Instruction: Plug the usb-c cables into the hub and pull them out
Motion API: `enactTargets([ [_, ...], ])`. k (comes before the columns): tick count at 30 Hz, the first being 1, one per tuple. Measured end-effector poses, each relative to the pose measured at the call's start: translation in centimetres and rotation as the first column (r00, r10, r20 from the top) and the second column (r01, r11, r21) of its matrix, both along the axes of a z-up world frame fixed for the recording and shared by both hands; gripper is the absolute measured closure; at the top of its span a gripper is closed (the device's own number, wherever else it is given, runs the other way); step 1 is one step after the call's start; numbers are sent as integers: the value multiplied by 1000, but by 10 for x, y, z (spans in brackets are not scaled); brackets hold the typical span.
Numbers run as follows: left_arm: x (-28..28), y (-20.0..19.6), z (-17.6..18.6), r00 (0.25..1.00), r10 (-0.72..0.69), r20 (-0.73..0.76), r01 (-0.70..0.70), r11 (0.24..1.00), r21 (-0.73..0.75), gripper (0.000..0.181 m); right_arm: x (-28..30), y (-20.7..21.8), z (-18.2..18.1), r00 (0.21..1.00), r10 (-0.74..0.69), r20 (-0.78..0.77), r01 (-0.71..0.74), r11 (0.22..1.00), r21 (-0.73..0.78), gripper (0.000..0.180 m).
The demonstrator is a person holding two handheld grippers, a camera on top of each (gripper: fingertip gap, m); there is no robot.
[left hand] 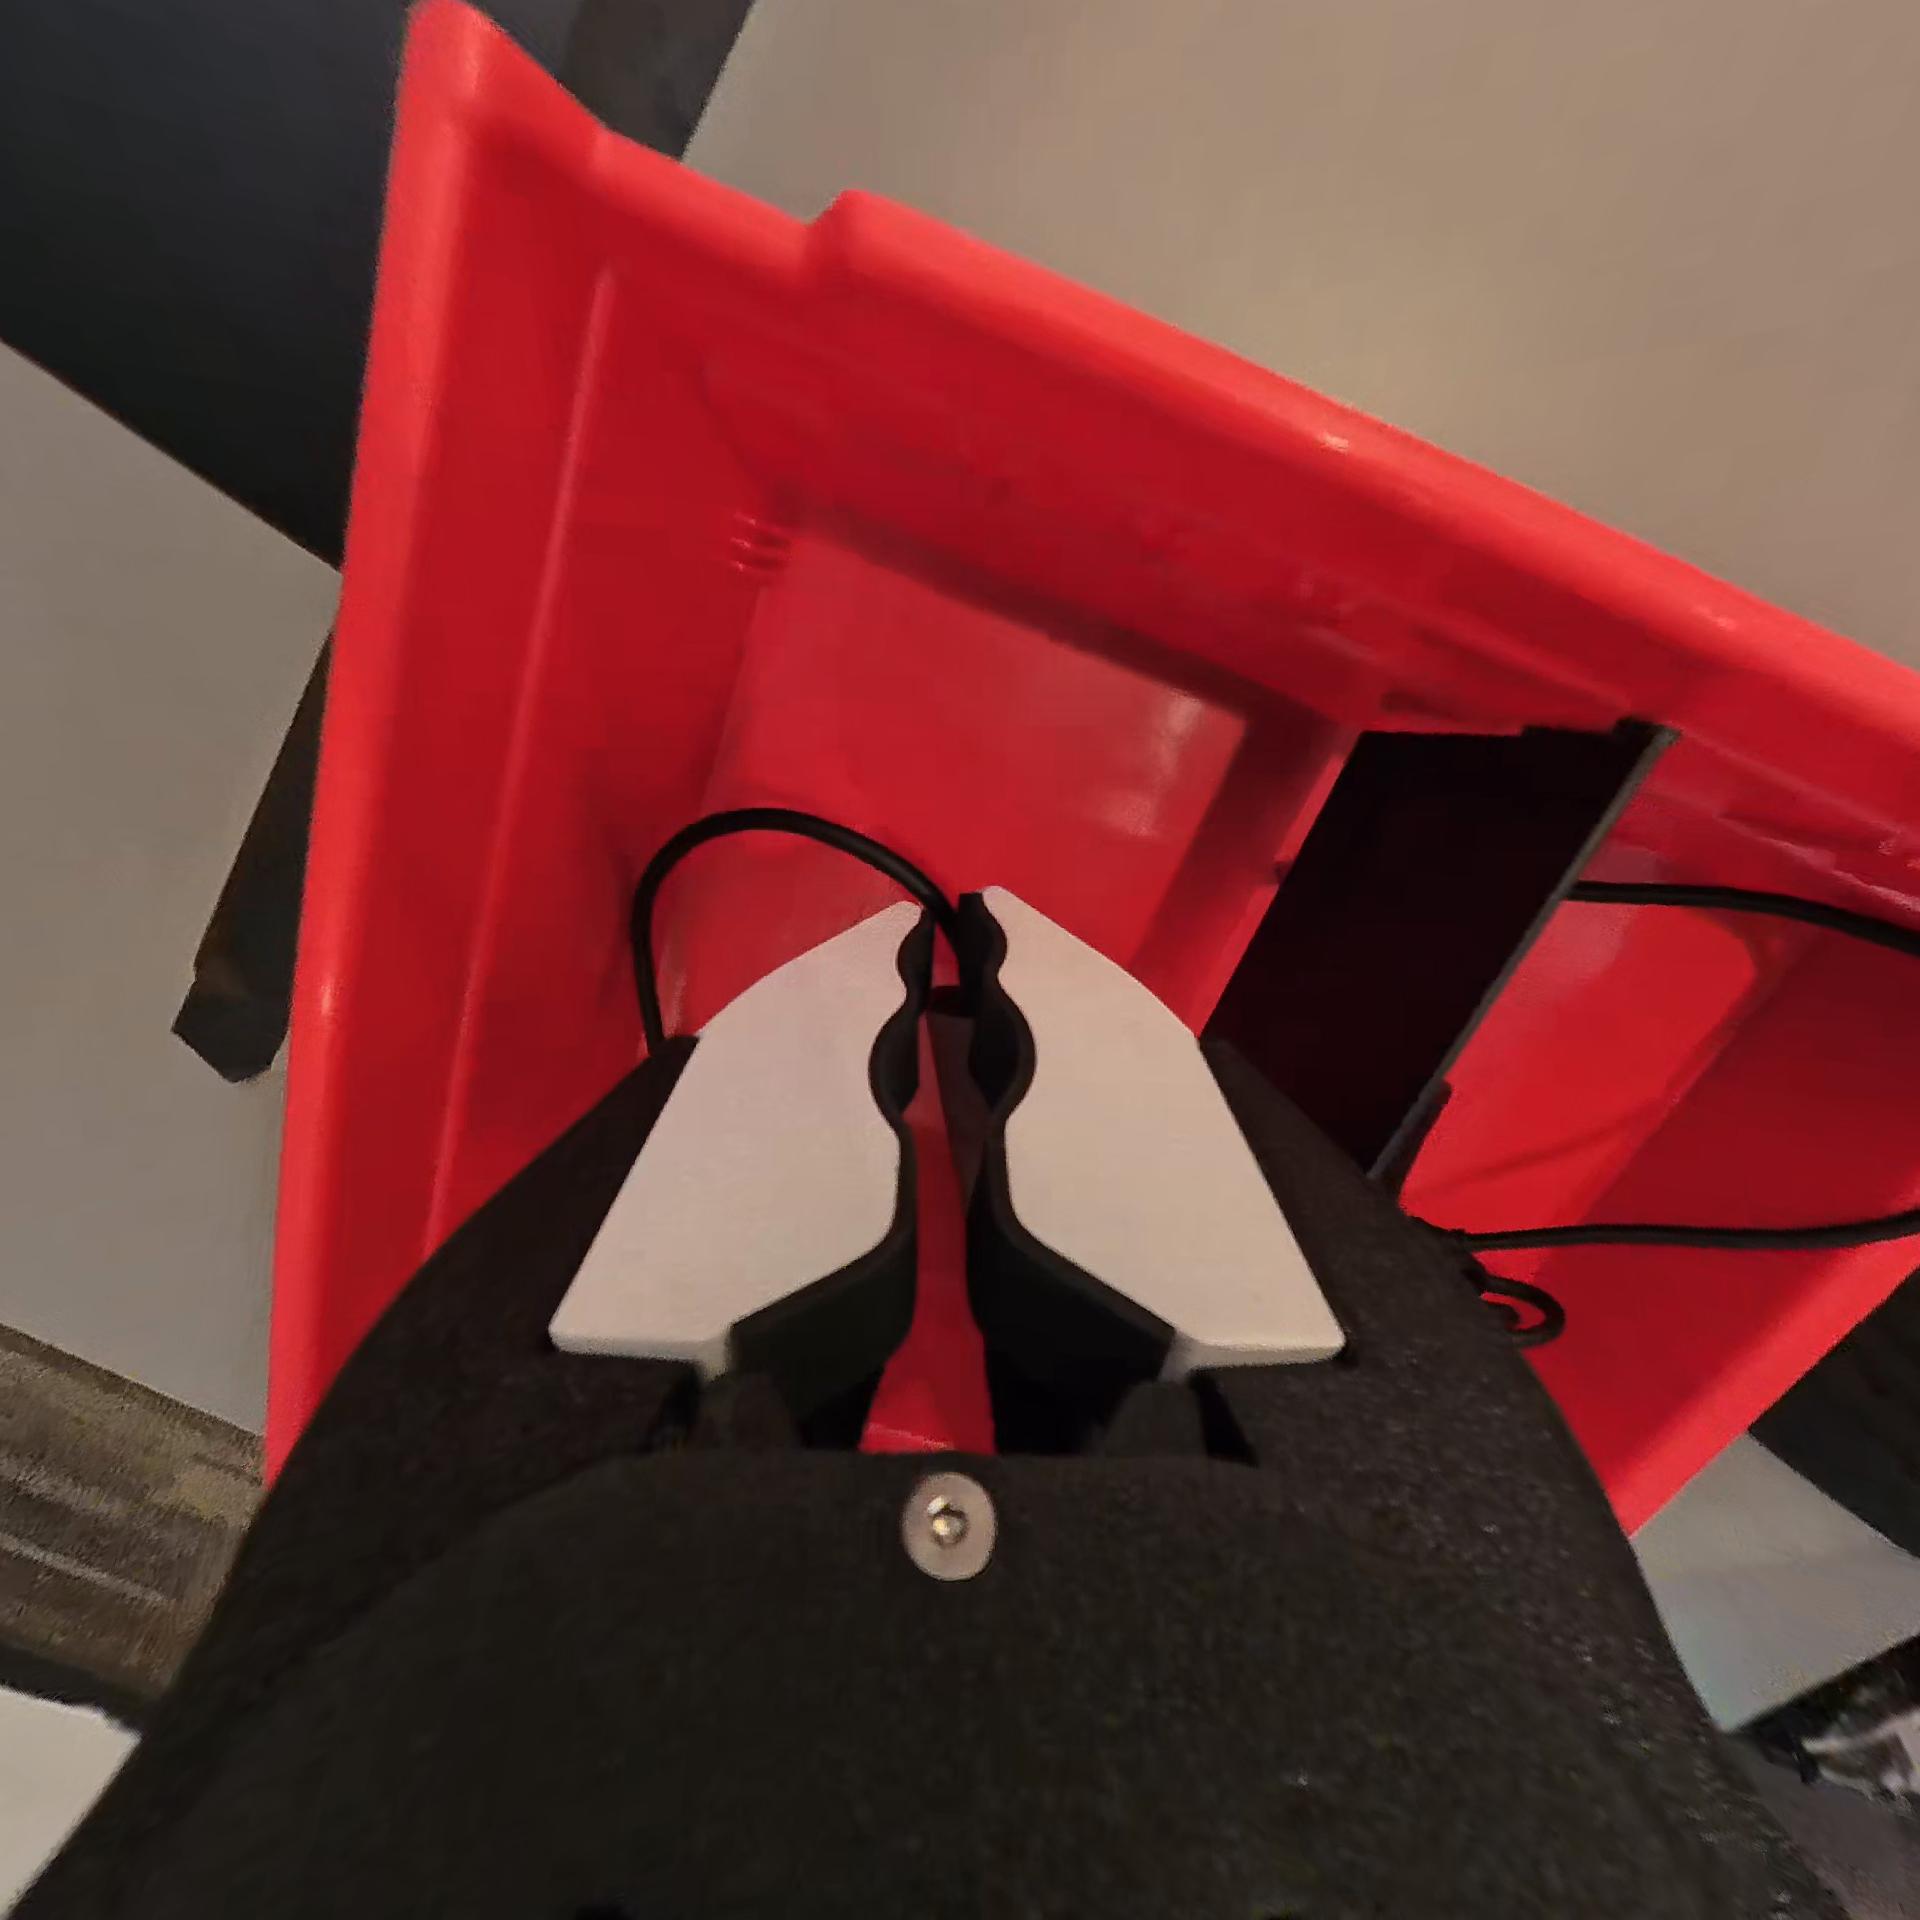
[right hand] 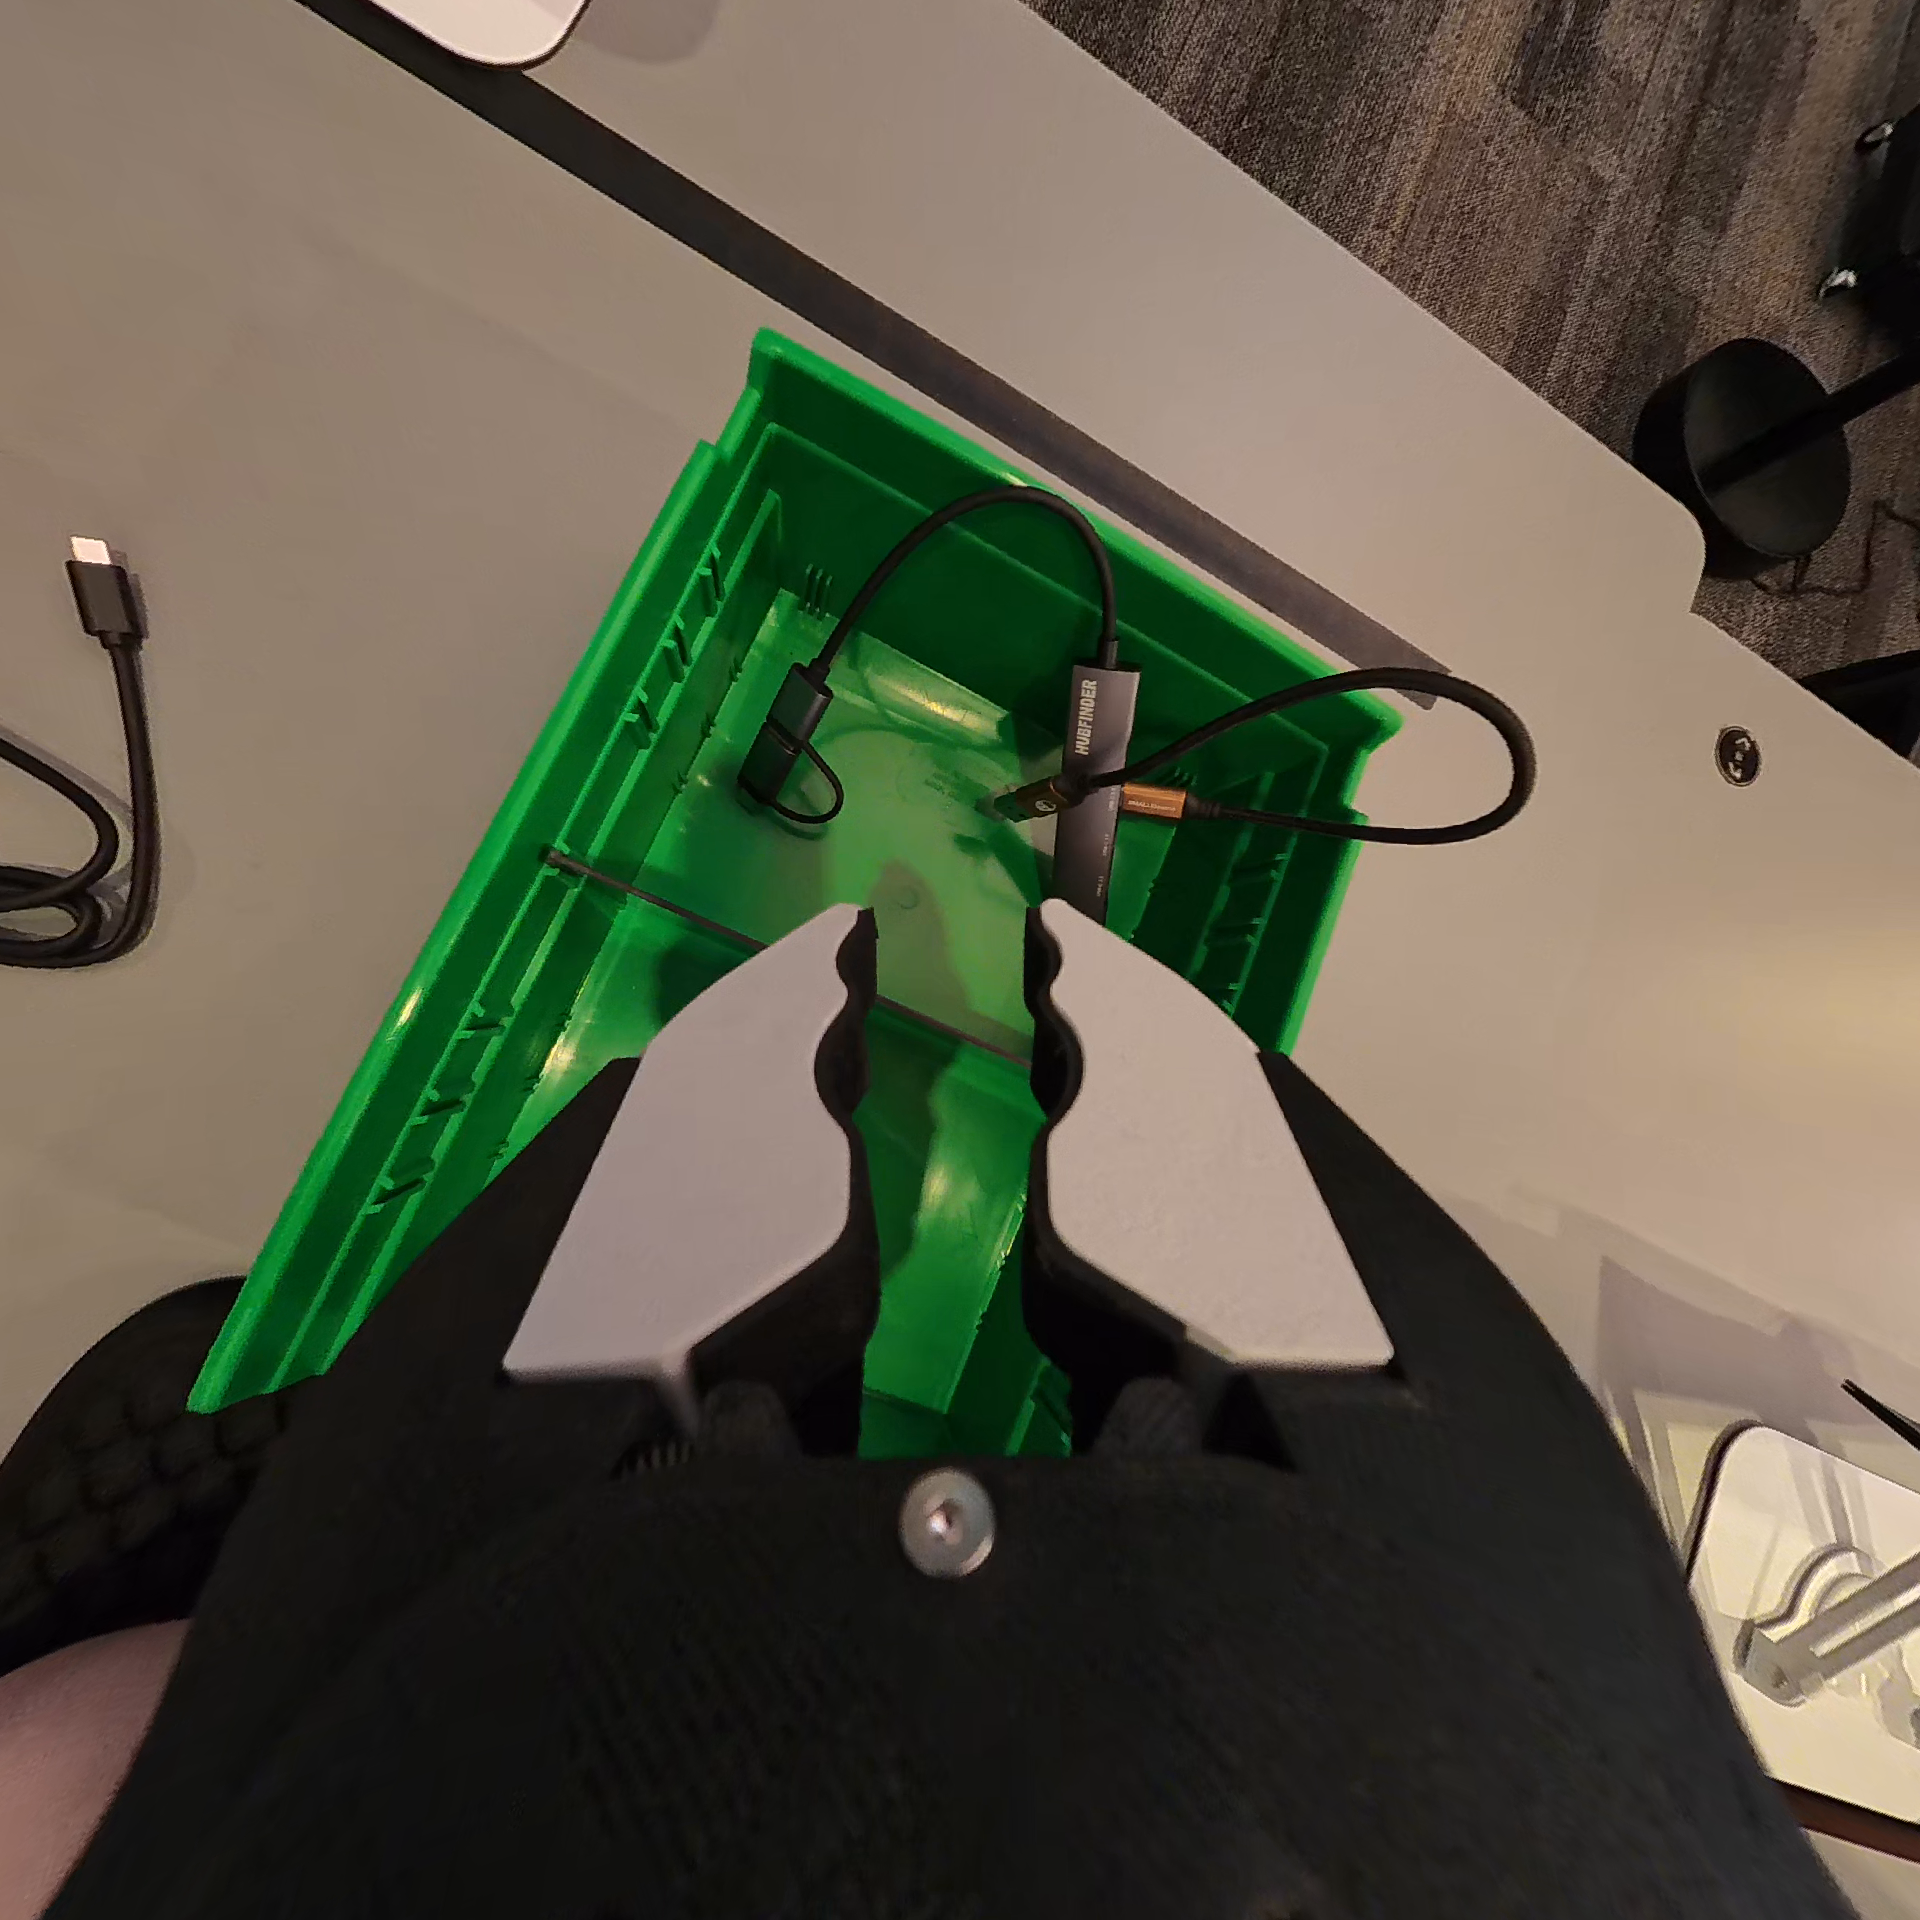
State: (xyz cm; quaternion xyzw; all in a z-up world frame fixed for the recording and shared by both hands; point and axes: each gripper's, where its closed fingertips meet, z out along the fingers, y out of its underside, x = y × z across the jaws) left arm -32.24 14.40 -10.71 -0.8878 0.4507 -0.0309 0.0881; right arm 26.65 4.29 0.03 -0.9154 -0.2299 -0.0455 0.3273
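Observation:
In the left wrist view my left gripper (left hand: 951, 925) is shut on a thin black cable (left hand: 769, 826) that loops up and left from the fingertips inside a red bin (left hand: 582, 644). In the right wrist view my right gripper (right hand: 951, 920) is open and empty, above a green bin (right hand: 520, 935). In that bin lies a grey hub (right hand: 1093, 810) with its own short lead and plug (right hand: 790, 738). A braided black cable (right hand: 1507, 758) loops out over the bin's rim. Its orange connector (right hand: 1153, 805) meets the hub's right side. Its other gold connector (right hand: 1029, 802) lies at the hub's left side.
A black divider (left hand: 1434, 914) splits the red bin, with more thin cable (left hand: 1714, 904) beyond it. A black USB-C cable (right hand: 104, 603) lies coiled on the grey table (right hand: 416, 312) left of the green bin. The table edge and carpet (right hand: 1455, 156) are beyond. The grey hub (right hand: 1093, 810) is about 15 centimeters from my right fingertips.

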Motion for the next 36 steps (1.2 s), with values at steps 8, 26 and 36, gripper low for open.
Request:
enactTargets([
  [8,5,3,30,987,28,156,-51,989,140,177,-1,0,1,1000,5,-1,-5,1000,5,152],
  [26,33,-5,136,739,-95,667,-255,877,408,177,-7,4,6,999,40,-8,-40,999,36,152],
  [36,54,-29,182,708,-187,681,-220,858,464,178,-28,11,13,995,103,12,-104,992,72,151],
])
